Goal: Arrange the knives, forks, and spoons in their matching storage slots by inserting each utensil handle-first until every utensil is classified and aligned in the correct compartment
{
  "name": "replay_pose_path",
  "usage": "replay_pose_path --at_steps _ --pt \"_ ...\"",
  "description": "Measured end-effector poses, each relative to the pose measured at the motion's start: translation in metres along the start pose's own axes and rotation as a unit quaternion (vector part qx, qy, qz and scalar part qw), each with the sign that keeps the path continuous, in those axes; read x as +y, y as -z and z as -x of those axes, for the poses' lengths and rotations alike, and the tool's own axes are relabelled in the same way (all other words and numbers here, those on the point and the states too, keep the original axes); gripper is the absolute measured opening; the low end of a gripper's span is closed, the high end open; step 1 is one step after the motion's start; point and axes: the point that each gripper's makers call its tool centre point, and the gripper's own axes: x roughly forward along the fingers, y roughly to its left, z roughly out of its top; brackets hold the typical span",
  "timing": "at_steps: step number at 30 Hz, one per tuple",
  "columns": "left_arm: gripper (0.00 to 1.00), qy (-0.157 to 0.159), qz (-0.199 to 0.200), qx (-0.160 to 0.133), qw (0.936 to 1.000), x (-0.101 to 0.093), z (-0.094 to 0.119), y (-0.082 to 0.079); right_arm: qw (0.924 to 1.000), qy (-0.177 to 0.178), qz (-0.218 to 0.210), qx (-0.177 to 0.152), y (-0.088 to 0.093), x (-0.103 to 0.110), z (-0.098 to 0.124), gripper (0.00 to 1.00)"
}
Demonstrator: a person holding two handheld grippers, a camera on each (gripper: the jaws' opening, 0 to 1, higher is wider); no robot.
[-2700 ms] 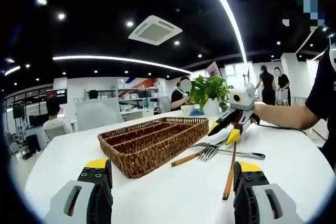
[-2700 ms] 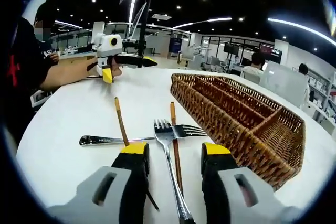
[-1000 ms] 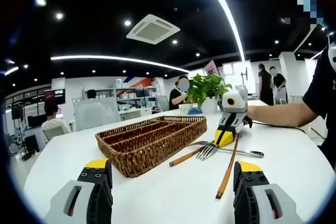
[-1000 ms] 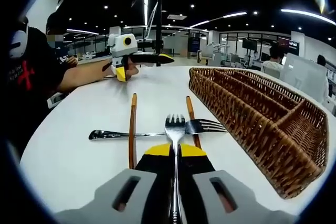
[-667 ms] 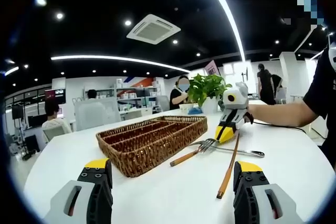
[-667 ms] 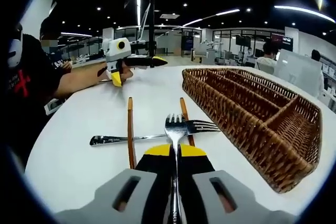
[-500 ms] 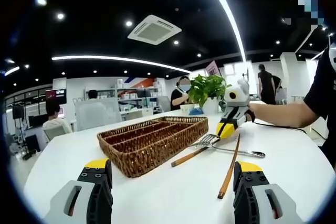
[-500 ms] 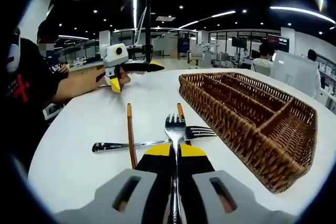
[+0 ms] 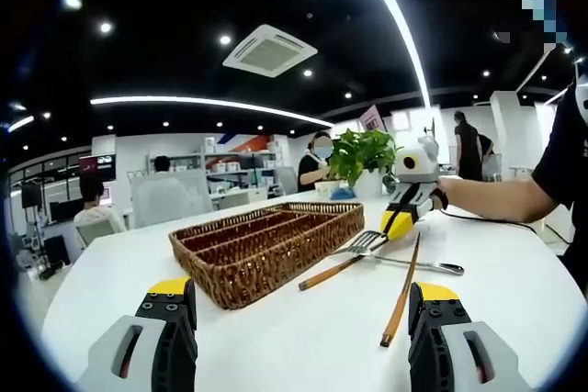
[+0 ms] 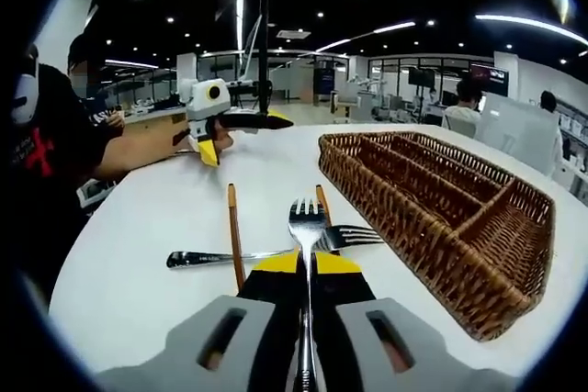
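Right gripper view: my right gripper point(image 10: 307, 268) is closed on a fork point(image 10: 307, 227), prongs pointing forward, held above the white table point(image 10: 147, 273).
From what I see, the wicker basket point(image 10: 441, 218) has long slots and one cross slot, and nothing is visible inside them. On the table just beside it lie a second fork point(image 10: 344, 238) with a wooden handle, a metal utensil point(image 10: 216, 257) lying across, and another wooden handle point(image 10: 235, 245). My left gripper point(image 9: 294, 319) has its jaws wide apart, holding nothing, low over the table, with the basket point(image 9: 266, 250) in front; in the right gripper view it point(image 10: 209, 126) hovers at the far side.
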Motion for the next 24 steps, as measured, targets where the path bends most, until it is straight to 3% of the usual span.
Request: replay_pose_path --at_steps 9,13,24 --pt "1.0 -0.001 0.001 0.002 1.0 0.001 0.0 0.001 0.9991 0.012 0.041 0.005 -0.014 0.002 0.004 0.01" --pt "1.0 0.0 0.001 0.006 1.0 0.001 0.001 0.002 0.9988 0.011 0.046 -0.011 -0.028 0.005 0.003 0.01" --pt "1.0 -0.009 0.004 0.006 0.9999 0.006 0.003 0.003 0.9969 -0.001 0.078 -0.008 -0.048 0.005 0.007 0.01"
